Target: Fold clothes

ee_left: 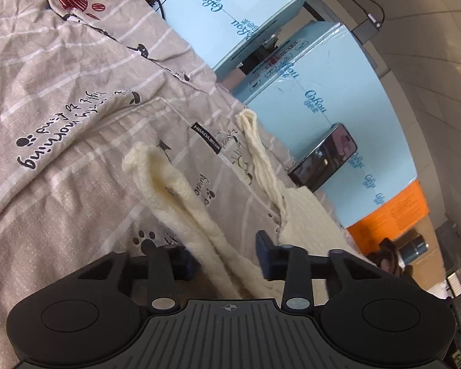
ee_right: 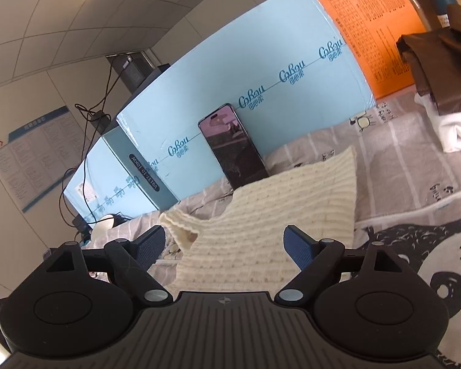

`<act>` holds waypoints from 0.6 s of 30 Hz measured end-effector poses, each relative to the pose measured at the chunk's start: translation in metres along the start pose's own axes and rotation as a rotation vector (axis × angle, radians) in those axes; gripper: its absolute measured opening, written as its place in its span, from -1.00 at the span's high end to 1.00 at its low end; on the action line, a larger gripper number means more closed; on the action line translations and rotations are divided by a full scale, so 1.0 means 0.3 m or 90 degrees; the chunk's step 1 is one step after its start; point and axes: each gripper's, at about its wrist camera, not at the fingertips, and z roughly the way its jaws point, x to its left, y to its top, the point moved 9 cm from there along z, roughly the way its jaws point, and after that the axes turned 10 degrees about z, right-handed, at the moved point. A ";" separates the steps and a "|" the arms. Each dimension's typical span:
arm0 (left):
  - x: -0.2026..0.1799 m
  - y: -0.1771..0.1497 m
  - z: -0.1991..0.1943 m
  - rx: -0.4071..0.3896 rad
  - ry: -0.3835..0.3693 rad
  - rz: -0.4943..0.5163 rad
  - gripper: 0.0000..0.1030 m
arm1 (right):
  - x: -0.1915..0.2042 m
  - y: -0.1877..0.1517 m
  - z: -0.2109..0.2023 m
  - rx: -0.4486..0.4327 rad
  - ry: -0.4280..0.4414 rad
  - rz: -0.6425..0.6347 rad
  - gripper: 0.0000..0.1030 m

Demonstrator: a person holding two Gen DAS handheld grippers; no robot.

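Note:
A cream knit vest (ee_right: 261, 215) lies flat on the grey printed bedsheet (ee_right: 399, 160). In the left wrist view its two shoulder straps (ee_left: 181, 203) reach away from me over the sheet (ee_left: 61, 107). My left gripper (ee_left: 227, 258) is open, its fingers on either side of the near strap and just above the knit. My right gripper (ee_right: 224, 246) is open wide and empty, hovering over the vest's body near a strap end (ee_right: 181, 227).
Light blue cartons (ee_right: 261, 92) and an orange box (ee_right: 375, 24) stand along the bed's far edge. A phone (ee_right: 233, 144) leans on a carton just behind the vest. Folded brown and white clothes (ee_right: 445, 86) lie at the right. Cables hang at the wall.

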 end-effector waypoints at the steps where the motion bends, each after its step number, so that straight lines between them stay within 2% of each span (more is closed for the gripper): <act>1: -0.003 -0.002 0.010 0.000 0.001 0.007 0.68 | -0.007 -0.010 0.004 0.003 -0.010 -0.003 -0.62; 3: -0.045 0.020 0.001 -0.025 -0.025 0.036 0.71 | -0.014 -0.010 0.007 -0.001 -0.027 -0.007 -0.62; 5: -0.105 0.046 -0.017 -0.057 -0.054 0.083 0.71 | -0.016 -0.004 0.000 -0.011 -0.017 0.000 -0.62; 8: -0.252 0.048 -0.045 -0.083 -0.107 0.215 0.71 | -0.021 0.009 -0.014 -0.024 -0.005 0.010 -0.62; 11: -0.388 -0.021 -0.050 -0.062 -0.160 0.356 0.70 | -0.020 0.016 -0.024 -0.032 0.001 0.011 -0.62; 15: -0.491 -0.153 -0.052 -0.016 -0.186 0.552 0.64 | -0.016 0.016 -0.025 -0.030 0.009 0.010 -0.62; 16: -0.512 -0.192 -0.055 -0.010 -0.182 0.617 0.54 | -0.015 0.016 -0.025 -0.029 0.011 0.010 -0.62; 18: -0.526 -0.236 -0.053 0.004 -0.170 0.686 0.24 | -0.011 0.012 -0.025 -0.026 0.016 0.007 -0.62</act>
